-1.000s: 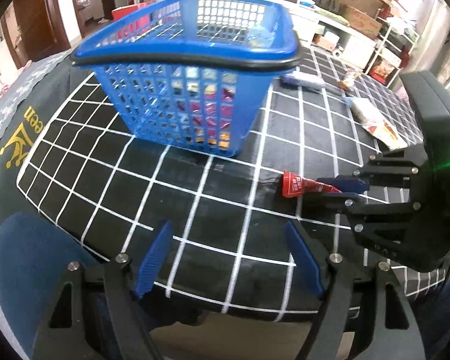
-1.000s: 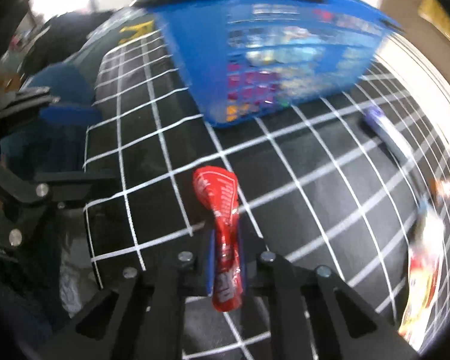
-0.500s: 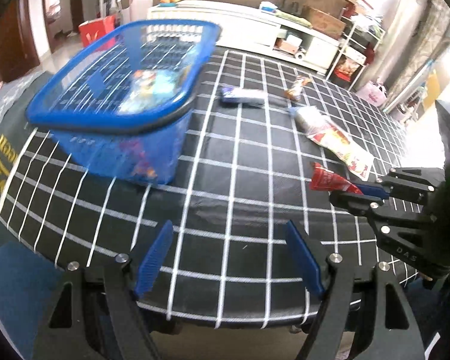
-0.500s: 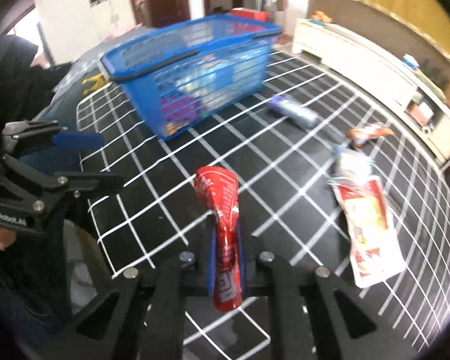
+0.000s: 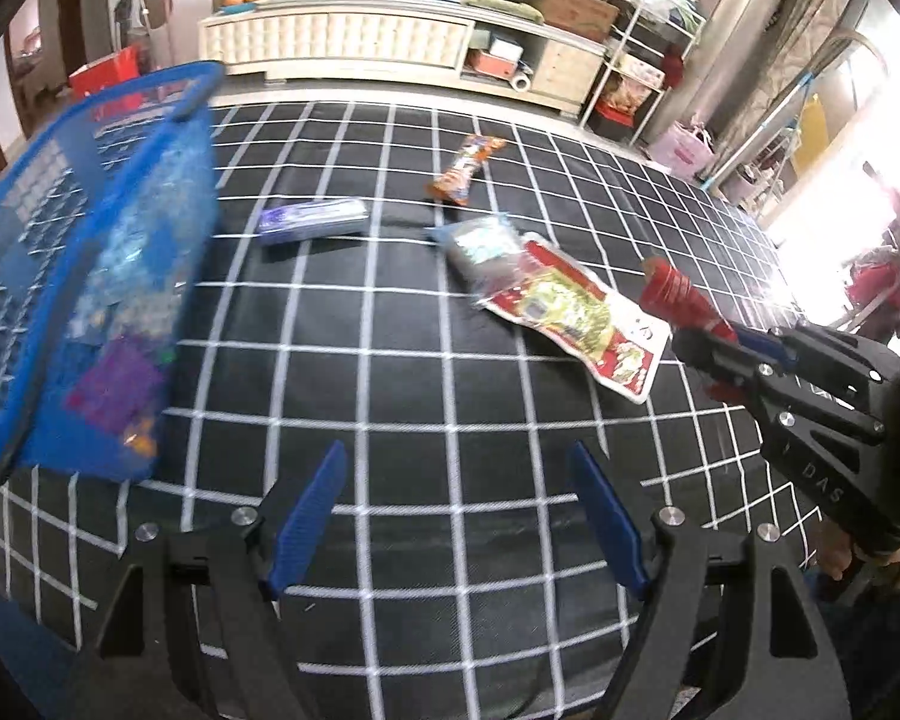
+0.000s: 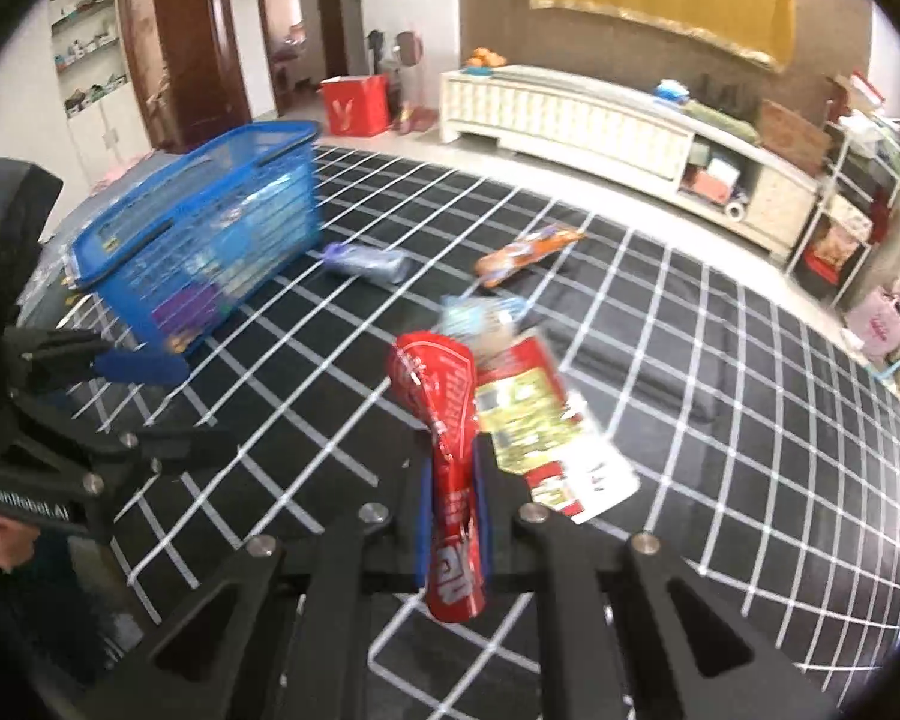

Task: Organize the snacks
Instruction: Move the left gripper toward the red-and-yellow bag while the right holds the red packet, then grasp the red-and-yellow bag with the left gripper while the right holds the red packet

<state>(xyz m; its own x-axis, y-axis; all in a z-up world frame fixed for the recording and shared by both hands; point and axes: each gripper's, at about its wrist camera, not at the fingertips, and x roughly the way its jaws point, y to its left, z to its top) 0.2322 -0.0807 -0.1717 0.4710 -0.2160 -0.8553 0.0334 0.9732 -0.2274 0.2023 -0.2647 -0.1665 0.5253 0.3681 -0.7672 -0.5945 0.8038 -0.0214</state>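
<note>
My right gripper is shut on a red snack packet, which sticks up between the blue pads; the packet also shows at the right of the left wrist view. My left gripper hangs open over the black checked cloth with nothing between its fingers. A blue mesh basket holding several snacks stands at the left. Loose on the cloth lie a purple packet, an orange packet, a pale blue packet and a red-and-yellow pouch.
The cloth covers a table whose near edge lies under my left gripper. Beyond its far edge stand a long white cabinet, a red bag and shelving. A hand holds the left gripper.
Both grippers have swung right and away from the basket, the right one rising with the red packet still held. The basket has slid to the left of both views and the loose snacks have come into view.
</note>
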